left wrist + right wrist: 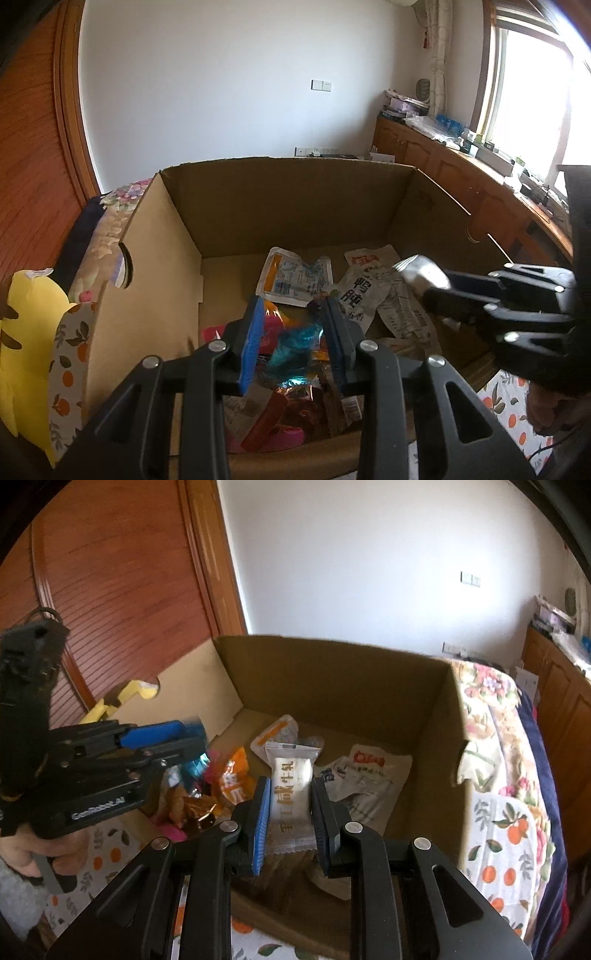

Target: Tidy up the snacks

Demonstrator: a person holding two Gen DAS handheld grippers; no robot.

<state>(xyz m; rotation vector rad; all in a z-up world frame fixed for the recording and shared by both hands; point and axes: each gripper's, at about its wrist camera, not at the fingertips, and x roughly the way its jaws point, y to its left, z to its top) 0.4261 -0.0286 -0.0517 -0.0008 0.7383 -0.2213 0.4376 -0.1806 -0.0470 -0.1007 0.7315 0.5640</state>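
Observation:
An open cardboard box (229, 206) holds loose snack packets: white pouches (295, 277) at the back, red, orange and blue wrappers (291, 347) near the front. My left gripper (293, 325) hangs open and empty over the coloured wrappers. My right gripper (290, 805) is shut on a white packet with gold lettering (290, 790), held above the box's near side. The right gripper with its packet shows in the left wrist view (424, 275). The left gripper shows in the right wrist view (177, 738).
The box (332, 672) stands on a cloth with an orange-fruit print (513, 830) over a floral cover (480, 686). A yellow paper shape (29, 314) lies left of the box. A wooden door (122, 583), cabinets (436, 155) and a window are around.

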